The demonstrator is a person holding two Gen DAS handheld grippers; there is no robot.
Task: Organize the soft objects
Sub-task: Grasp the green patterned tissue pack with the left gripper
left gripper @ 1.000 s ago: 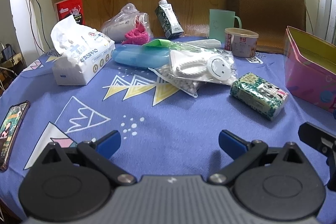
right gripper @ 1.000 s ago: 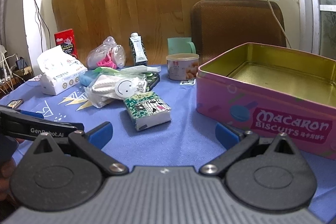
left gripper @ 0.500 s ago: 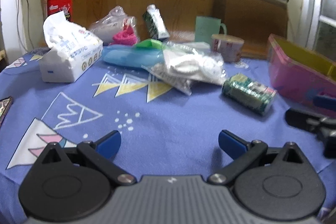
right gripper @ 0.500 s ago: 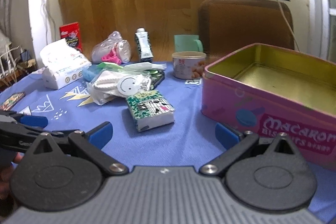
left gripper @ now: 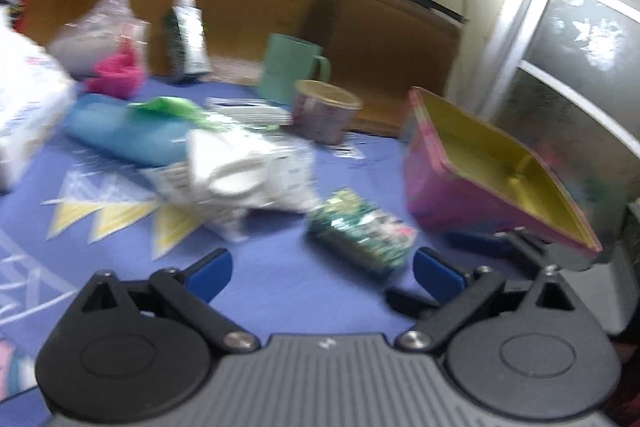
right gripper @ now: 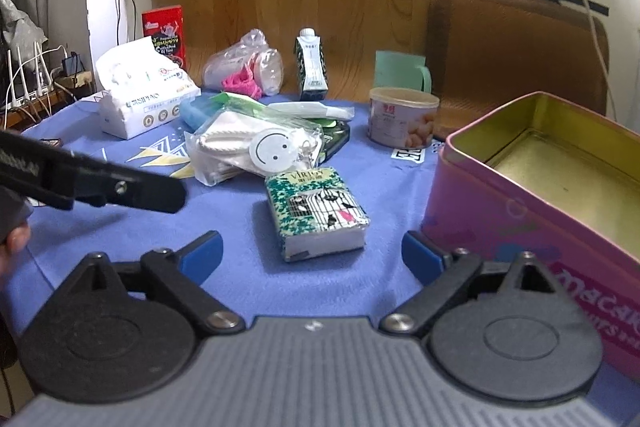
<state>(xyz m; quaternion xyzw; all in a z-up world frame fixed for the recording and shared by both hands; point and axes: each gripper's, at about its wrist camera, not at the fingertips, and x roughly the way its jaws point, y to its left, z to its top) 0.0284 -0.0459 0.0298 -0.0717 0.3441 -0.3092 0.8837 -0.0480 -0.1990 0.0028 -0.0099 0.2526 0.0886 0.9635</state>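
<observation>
A green patterned tissue pack (right gripper: 318, 211) lies on the blue tablecloth, just ahead of my right gripper (right gripper: 310, 255), which is open and empty. The same pack (left gripper: 360, 233) lies just ahead of my open, empty left gripper (left gripper: 320, 267); that view is blurred. A clear bag of white soft items with a smiley tag (right gripper: 256, 147) lies behind the pack. A large white tissue pack (right gripper: 140, 99) stands at the far left. An open pink biscuit tin (right gripper: 560, 187) stands at the right, empty inside. The left gripper's finger (right gripper: 100, 183) shows at the left of the right wrist view.
A blue pouch (left gripper: 120, 135), a pink knit item in a plastic bag (right gripper: 244, 75), a milk carton (right gripper: 311, 67), a green mug (right gripper: 402, 73), a snack tub (right gripper: 400, 117) and a red box (right gripper: 164, 31) stand along the back. A brown chair back (right gripper: 516, 43) rises behind the table.
My left gripper has swung right and forward towards the green tissue pack and the tin. My right gripper has moved closer to the pack. Both stay open.
</observation>
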